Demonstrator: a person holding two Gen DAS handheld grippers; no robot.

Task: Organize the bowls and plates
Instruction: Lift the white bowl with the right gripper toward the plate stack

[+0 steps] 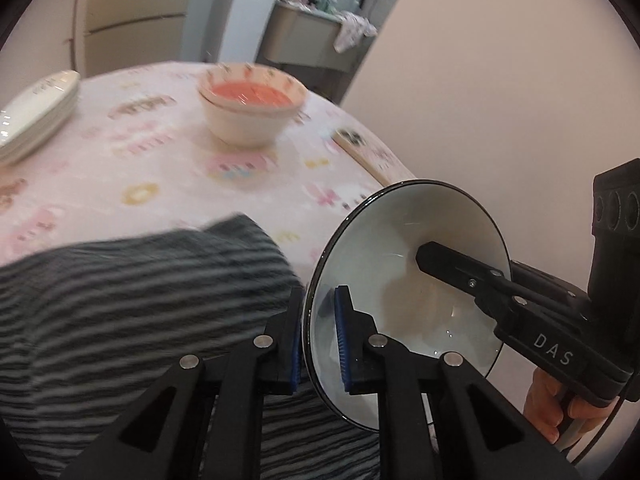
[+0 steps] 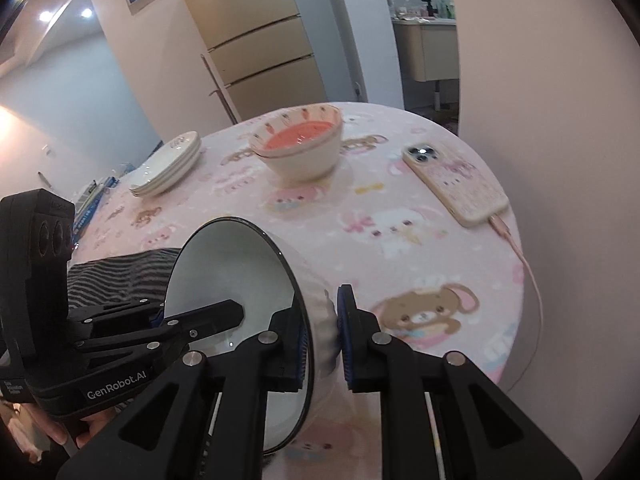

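Over the pink table's (image 2: 420, 240) near edge, both hand-held grippers (image 1: 318, 344) (image 2: 322, 336) clamp the tilted white bowl's (image 2: 224, 280) rim.

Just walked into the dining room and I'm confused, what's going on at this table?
A person is sorting dishes with a handheld claw in each hand. Both the left claw and the right claw are clamped on the rim of one black-rimmed white bowl, held tilted on its side above the table. Farther back sit two nested bowls with a red inside and a stack of white plates. A phone lies to the right.
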